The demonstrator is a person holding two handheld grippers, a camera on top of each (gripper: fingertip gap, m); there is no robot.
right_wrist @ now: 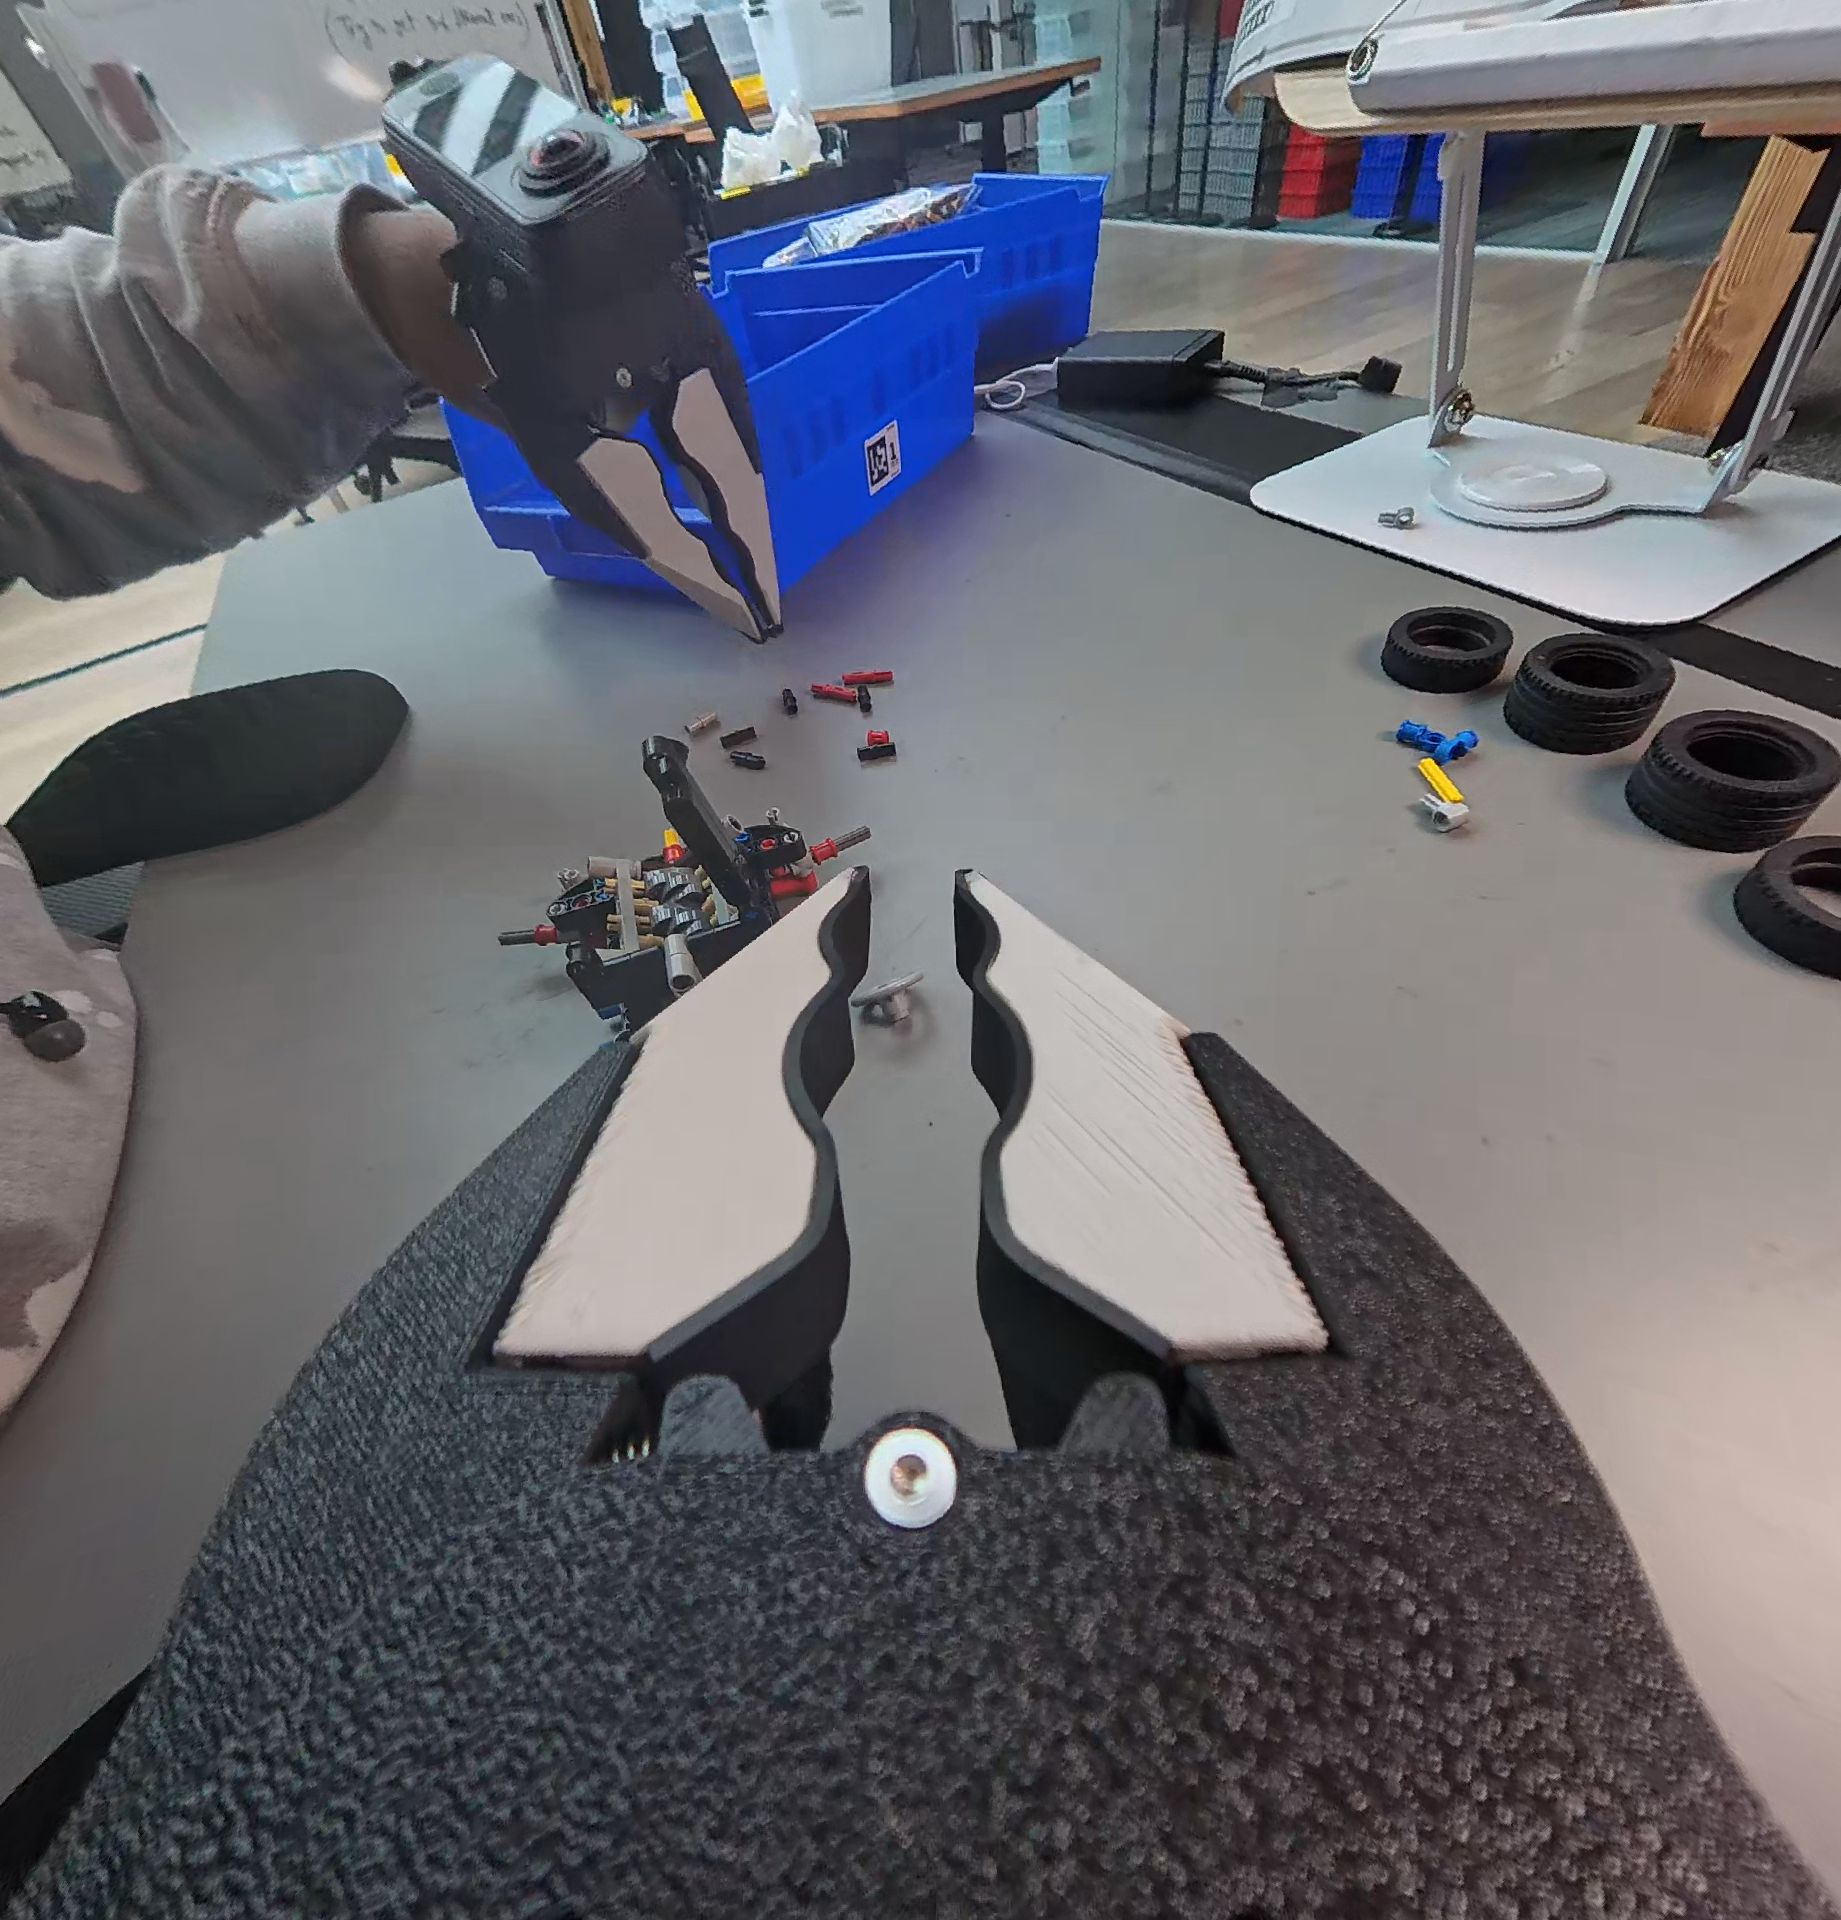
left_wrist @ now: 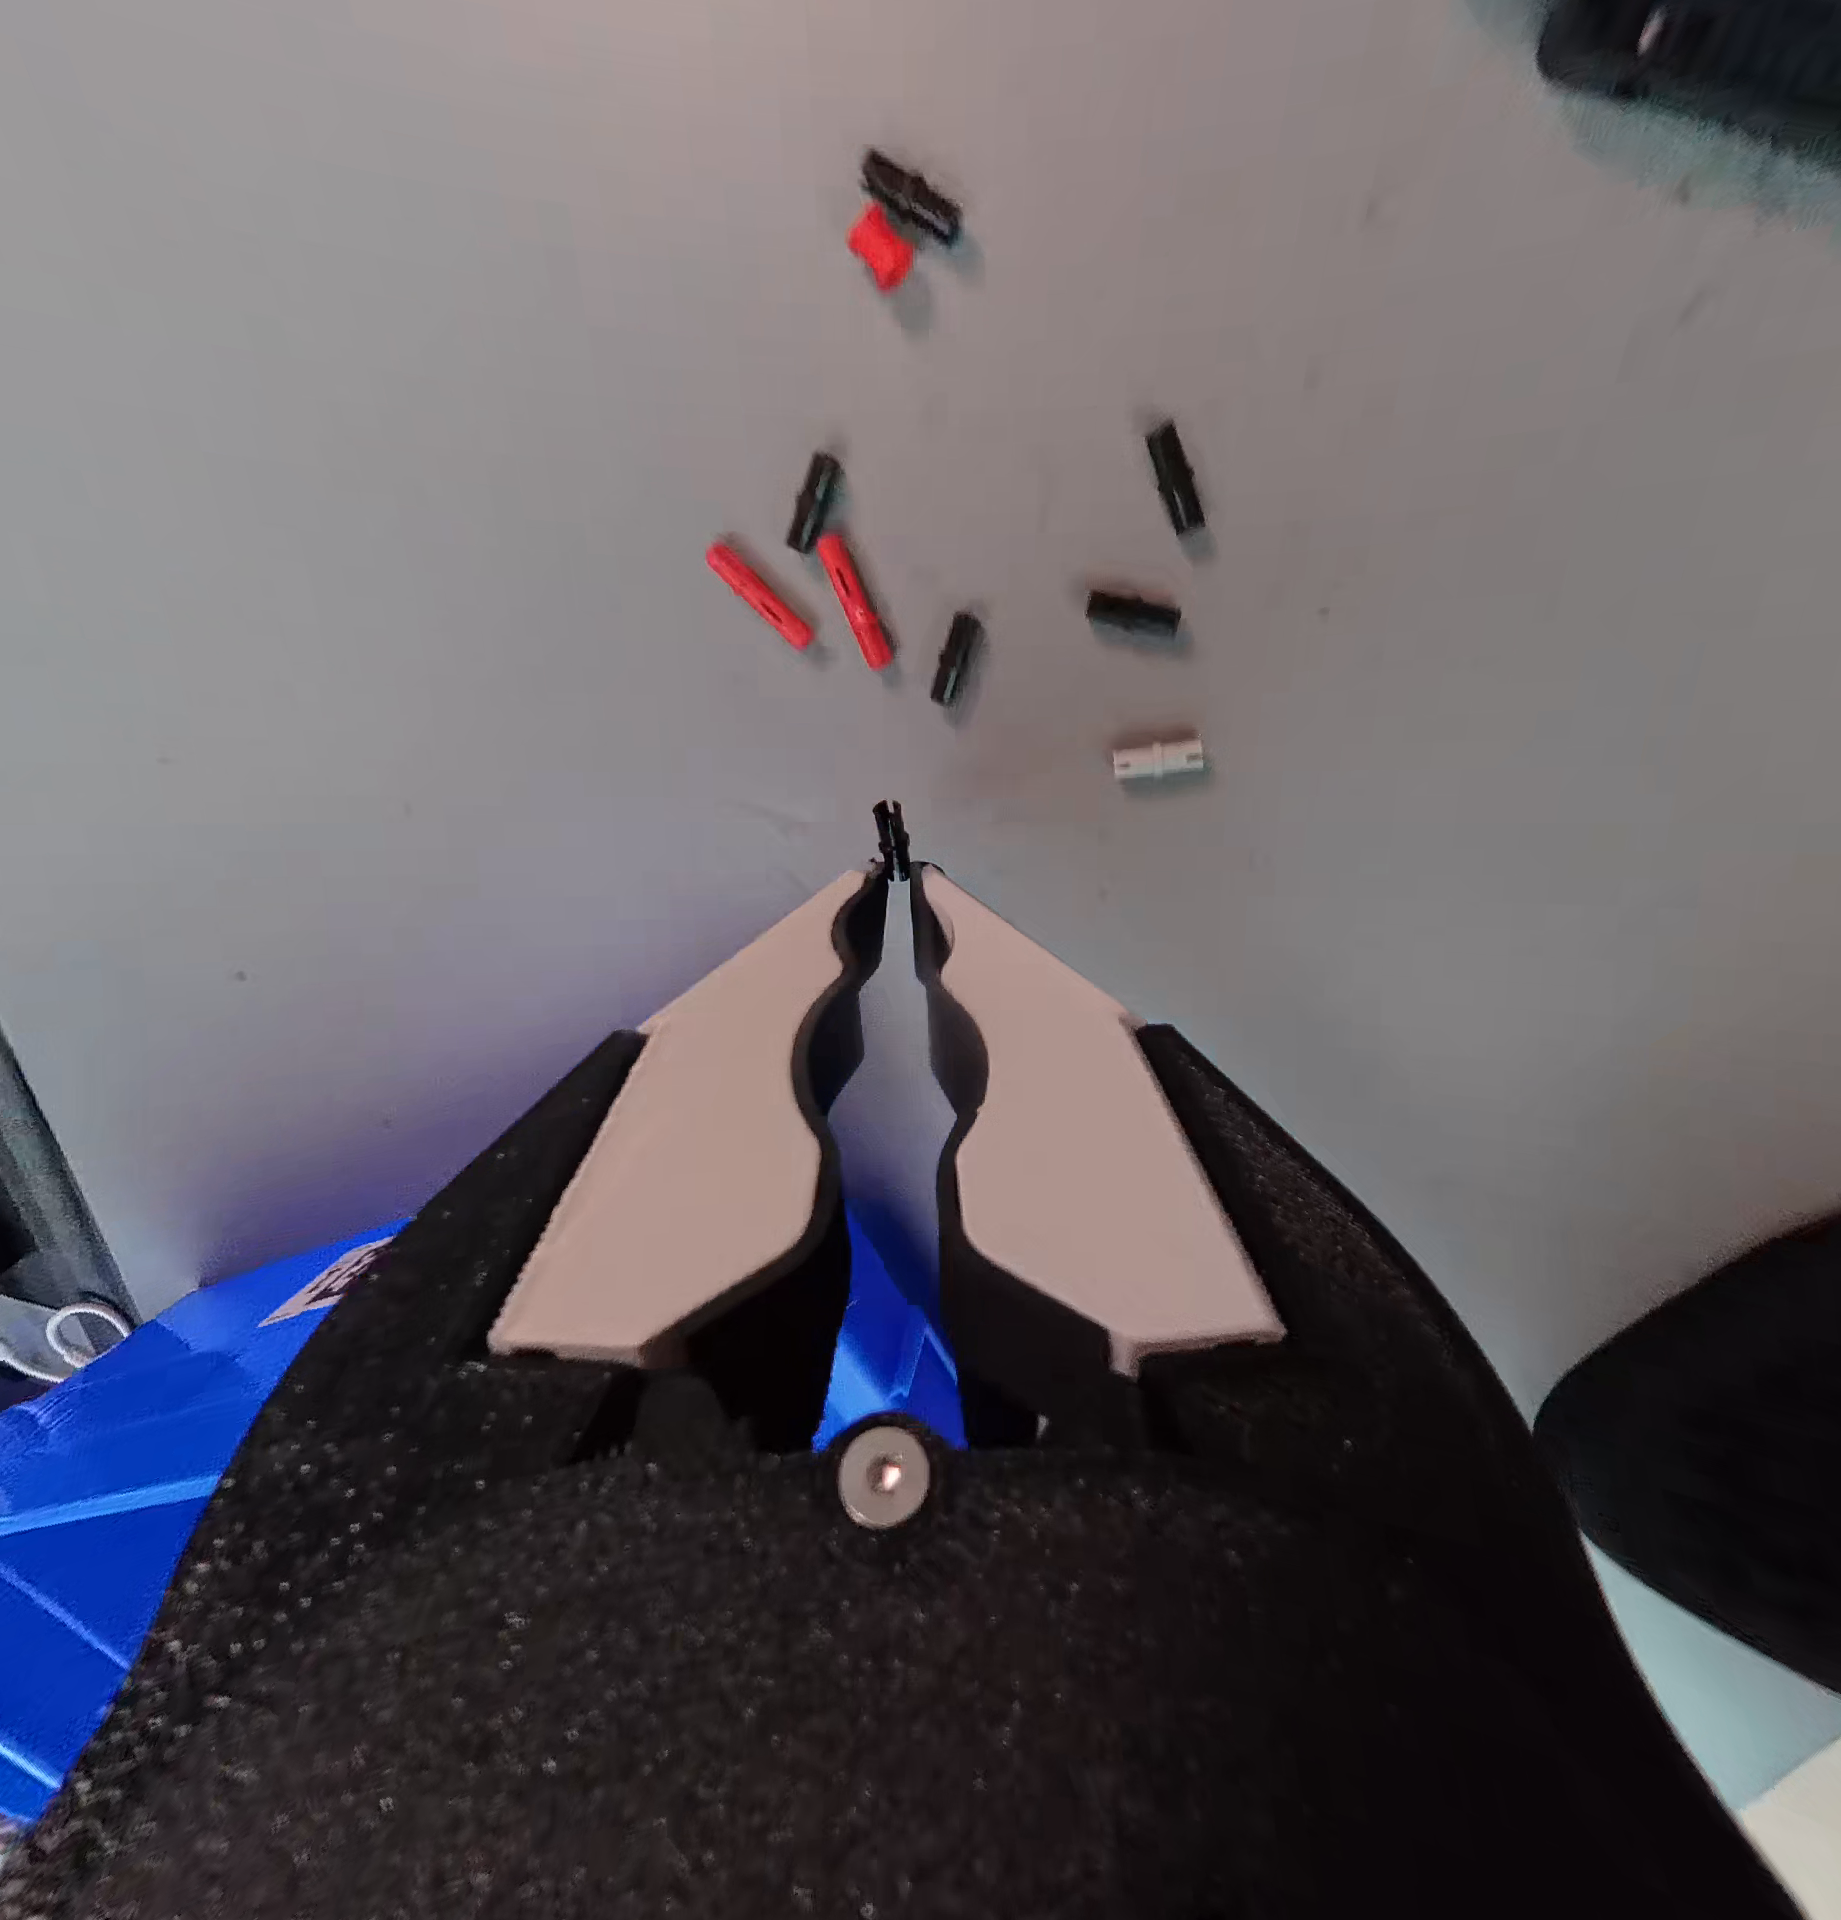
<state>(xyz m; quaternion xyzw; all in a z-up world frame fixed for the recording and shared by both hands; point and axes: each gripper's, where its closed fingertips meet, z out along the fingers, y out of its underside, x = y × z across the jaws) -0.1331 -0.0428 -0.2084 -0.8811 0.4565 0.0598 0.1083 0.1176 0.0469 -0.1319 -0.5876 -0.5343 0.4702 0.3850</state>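
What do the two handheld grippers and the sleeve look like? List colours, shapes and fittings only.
The left gripper and the right gripper match: rough black bodies, one silver screw at the centre, and two pale beige fingers with wavy black inner edges. The left one carries a black camera. The sleeve is grey and mottled.

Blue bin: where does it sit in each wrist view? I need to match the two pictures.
Left wrist view: the blue bin shows at lower left, mostly hidden behind the left gripper, which is shut on a small black pin.
Right wrist view: the blue bin stands upper centre, behind the left gripper.
Shared landmark: the scattered red and black pins on the grey table.
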